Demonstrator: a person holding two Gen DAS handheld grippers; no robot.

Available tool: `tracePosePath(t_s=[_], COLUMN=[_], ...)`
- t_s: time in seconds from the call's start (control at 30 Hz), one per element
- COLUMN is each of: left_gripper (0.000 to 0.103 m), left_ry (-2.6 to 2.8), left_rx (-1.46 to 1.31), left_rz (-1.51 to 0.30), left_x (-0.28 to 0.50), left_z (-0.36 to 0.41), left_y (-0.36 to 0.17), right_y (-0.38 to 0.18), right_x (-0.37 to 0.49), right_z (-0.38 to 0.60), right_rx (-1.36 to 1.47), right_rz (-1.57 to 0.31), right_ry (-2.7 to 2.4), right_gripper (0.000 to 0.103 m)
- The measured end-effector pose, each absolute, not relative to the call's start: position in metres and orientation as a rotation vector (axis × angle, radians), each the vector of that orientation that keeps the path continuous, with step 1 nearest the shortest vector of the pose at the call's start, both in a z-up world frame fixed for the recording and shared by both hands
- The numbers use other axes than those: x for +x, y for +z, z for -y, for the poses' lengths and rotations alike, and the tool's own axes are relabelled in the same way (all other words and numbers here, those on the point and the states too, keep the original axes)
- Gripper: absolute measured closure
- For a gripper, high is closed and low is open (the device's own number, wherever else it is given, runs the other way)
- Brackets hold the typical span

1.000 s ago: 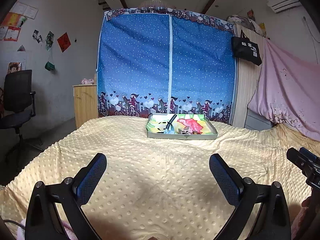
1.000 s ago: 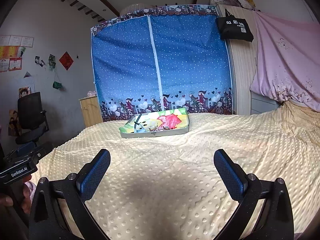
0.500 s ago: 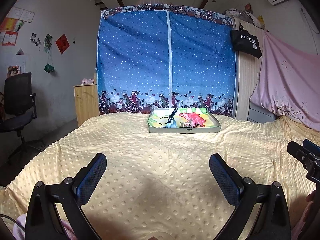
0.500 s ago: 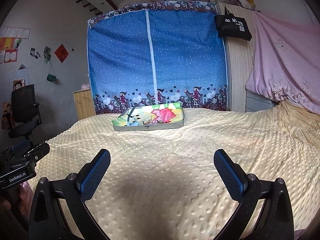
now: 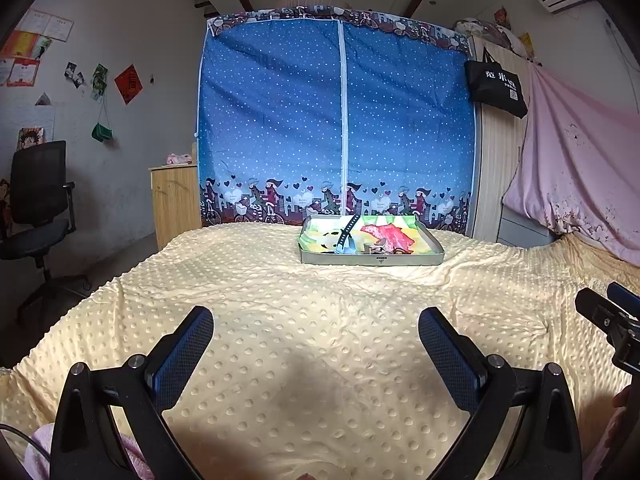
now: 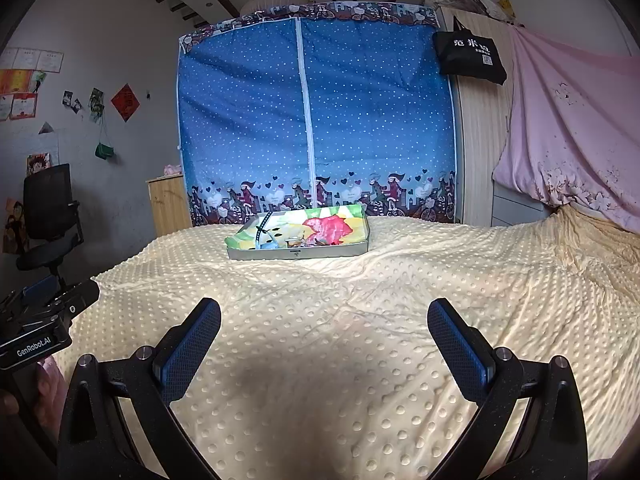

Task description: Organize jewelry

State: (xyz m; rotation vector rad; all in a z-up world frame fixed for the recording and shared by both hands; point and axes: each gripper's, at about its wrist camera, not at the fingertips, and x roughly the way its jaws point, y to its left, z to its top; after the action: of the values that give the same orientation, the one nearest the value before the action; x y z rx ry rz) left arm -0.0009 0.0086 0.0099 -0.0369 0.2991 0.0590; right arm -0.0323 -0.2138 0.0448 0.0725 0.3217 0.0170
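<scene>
Both tongs, left (image 5: 316, 334) and right (image 6: 324, 328), spread wide and empty, well short of tray (image 5: 372, 259); tiny pieces inside easy to fumble on soft bed (image 5: 320, 320).

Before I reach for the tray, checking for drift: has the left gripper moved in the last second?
Yes. The left gripper has dropped lower: the tray now looks flatter against the blue wardrobe behind it.
</scene>
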Motion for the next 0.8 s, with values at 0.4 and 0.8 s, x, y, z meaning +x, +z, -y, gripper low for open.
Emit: tracePosePath(t_s=[0.4,0.8], left_gripper=[0.000,0.000], left_ry=[0.060,0.059], left_rx=[-0.037,-0.037], left_rz=[-0.300,-0.299], left_x=[-0.0011,-0.0012], left_z=[-0.0081,-0.0082], left_y=[0.0100,0.0103], right_y=[0.0445,0.0446], right_x=[-0.0325,-0.0327], right_z=[0.2130,0.2129], right_rx=[0.077,0.078], right_rz=[-0.324,-0.323], right_ry=[0.017,0.017], right_gripper=[0.001,0.001])
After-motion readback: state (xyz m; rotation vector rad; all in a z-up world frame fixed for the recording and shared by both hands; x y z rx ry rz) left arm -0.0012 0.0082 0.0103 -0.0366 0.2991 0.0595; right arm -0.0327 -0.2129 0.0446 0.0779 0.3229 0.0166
